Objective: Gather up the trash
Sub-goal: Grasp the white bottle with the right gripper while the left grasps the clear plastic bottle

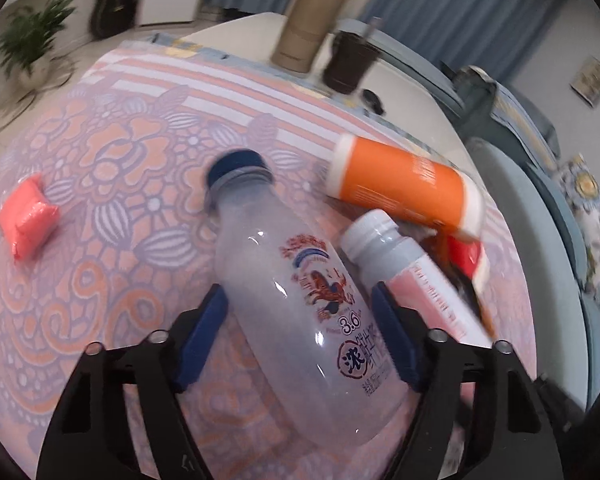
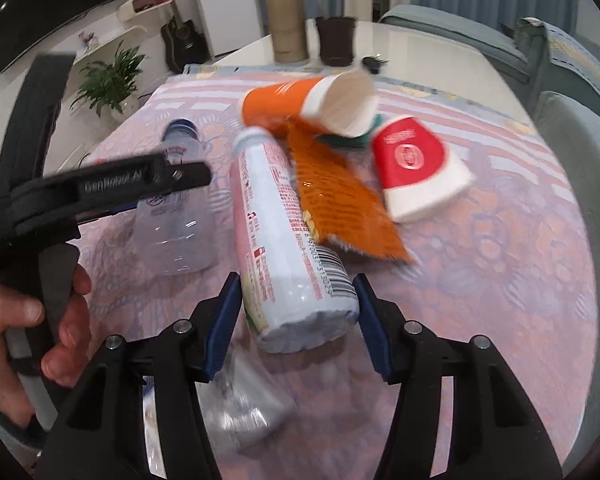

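White table (image 2: 420, 52) with floral cloth (image 2: 500, 240), milk bottle (image 1: 300, 300), pink-labelled bottle (image 2: 284, 240), orange cup (image 2: 300, 100), red cup (image 2: 412, 160), orange wrapper (image 2: 340, 200)

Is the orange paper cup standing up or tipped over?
Tipped over. The orange cup lies on its side on the tablecloth, its white open mouth facing sideways in the right wrist view.
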